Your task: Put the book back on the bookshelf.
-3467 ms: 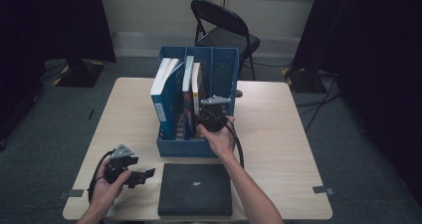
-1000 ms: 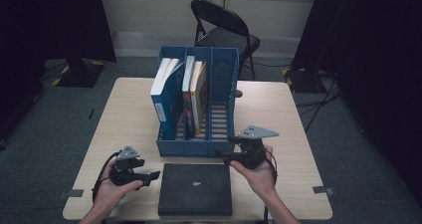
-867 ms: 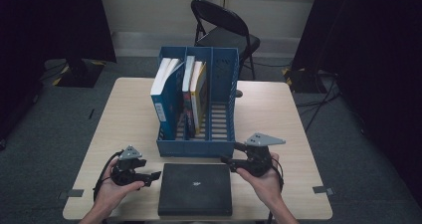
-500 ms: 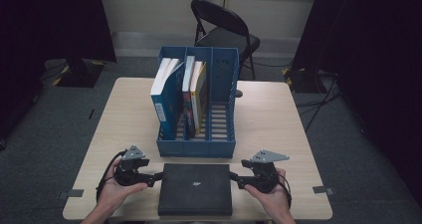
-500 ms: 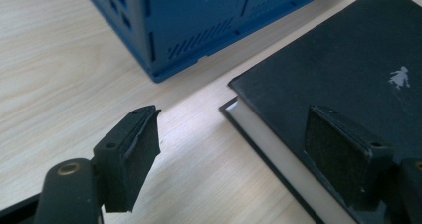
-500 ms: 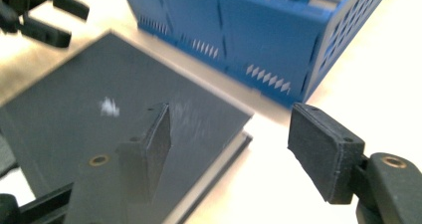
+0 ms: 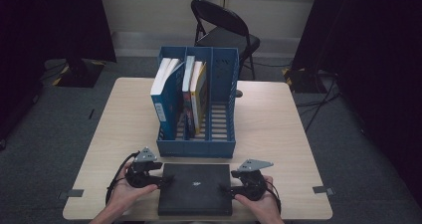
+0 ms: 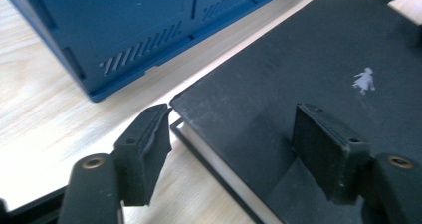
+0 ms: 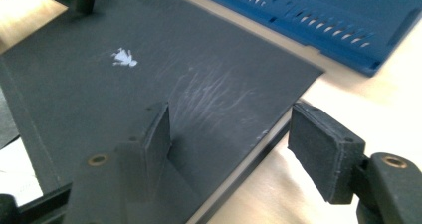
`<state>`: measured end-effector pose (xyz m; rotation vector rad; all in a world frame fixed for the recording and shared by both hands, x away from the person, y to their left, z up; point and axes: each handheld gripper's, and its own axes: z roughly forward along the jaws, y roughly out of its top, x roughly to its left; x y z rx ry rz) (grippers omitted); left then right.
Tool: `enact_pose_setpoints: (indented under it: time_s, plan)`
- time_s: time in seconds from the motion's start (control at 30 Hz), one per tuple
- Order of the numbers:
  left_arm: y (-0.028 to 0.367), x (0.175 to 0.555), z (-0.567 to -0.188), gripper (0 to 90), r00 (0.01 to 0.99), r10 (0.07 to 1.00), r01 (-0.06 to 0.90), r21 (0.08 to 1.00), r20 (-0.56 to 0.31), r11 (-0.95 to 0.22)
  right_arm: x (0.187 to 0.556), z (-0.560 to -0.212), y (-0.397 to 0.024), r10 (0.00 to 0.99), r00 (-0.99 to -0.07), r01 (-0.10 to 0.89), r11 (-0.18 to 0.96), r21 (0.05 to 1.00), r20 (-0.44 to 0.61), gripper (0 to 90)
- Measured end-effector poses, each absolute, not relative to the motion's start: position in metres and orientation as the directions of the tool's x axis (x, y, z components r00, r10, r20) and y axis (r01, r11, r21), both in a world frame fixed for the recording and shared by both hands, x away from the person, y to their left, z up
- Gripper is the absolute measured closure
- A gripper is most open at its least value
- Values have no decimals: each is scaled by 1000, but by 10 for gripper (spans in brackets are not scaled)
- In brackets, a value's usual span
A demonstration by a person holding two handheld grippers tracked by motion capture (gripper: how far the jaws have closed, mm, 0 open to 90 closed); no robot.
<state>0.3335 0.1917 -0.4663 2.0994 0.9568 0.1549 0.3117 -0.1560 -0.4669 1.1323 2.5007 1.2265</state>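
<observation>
Straddling the black book's [image 7: 195, 189] side edges, left tongs [image 7: 158, 176] just closing, right tongs [image 7: 225, 188] open, blue file rack [image 7: 196, 147] close behind.

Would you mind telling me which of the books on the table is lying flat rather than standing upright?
It is the black book at the near edge, between the two tools. The other books stand upright in the blue file holder behind it.

Black book [image 7: 195, 188] at the table's near edge: matt cover, fine pale scuffs and a small whitish mark, looks like coated board; page block [image 8: 219, 157] shows off-white paper. Table [image 7: 278, 129]: pale wood-look top, visible grain, smooth, slight sheen. Blue file rack [image 7: 199, 147]: hard plastic, smooth, low gloss, slotted walls. Left gripper [image 8: 234, 144] and right gripper [image 9: 239, 154]: black matt pads, slightly grainy, rubber-like, on black plastic arms with brass-coloured screws.
</observation>
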Motion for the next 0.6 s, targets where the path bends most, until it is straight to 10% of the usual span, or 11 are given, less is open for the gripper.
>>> enact_pose_setpoints:
  time_s: [0.6]
  plan:
    - [188,342,-471,266,715,658,582,722,-234,-375,311,-468,-151,687,-705,559,386,734,175,322]
